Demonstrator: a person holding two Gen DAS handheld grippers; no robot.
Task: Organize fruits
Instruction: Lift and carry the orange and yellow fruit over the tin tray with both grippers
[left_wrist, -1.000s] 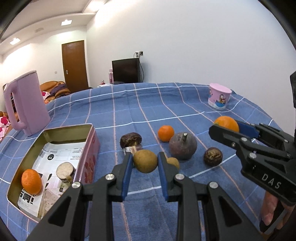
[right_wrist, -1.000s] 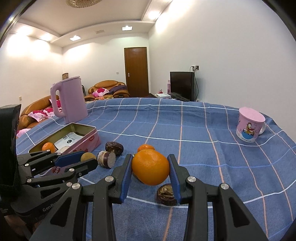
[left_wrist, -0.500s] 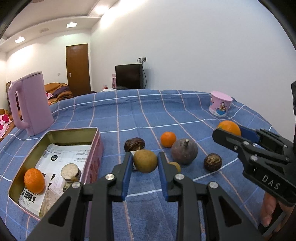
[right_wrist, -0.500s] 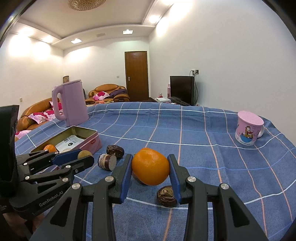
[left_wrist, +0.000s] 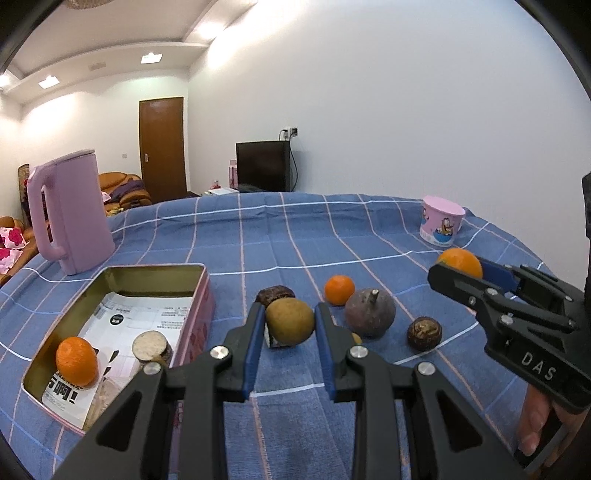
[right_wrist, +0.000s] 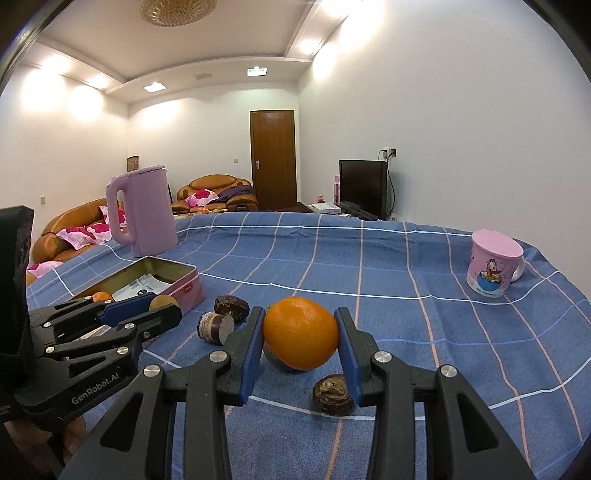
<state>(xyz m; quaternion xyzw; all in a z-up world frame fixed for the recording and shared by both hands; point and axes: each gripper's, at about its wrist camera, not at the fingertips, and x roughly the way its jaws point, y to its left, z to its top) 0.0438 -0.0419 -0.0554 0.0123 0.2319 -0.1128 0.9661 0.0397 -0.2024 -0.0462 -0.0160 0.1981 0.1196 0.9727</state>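
My left gripper (left_wrist: 290, 320) is shut on a brown-green round fruit (left_wrist: 290, 322), held above the blue checked cloth just right of the pink tin (left_wrist: 155, 271). The tin holds a small orange (left_wrist: 76, 361), a cut brown piece (left_wrist: 149, 343) and printed paper. My right gripper (right_wrist: 301, 334) is shut on a large orange (right_wrist: 301, 333), lifted over the fruits on the cloth. On the cloth lie a small orange (left_wrist: 339, 289), a purple mangosteen (left_wrist: 370, 313), a dark wrinkled fruit (left_wrist: 424, 333), a dark brown fruit (right_wrist: 231, 304) and a cut piece (right_wrist: 215, 328).
A pink kettle (left_wrist: 72, 214) stands behind the tin at the left. A pink cartoon mug (right_wrist: 493, 267) sits at the far right of the table. Beyond the table are a sofa, a door and a black television.
The left gripper has tilted up a little with its fruit, so the tin and fruits sit lower in its view. The right gripper has kept still with the orange.
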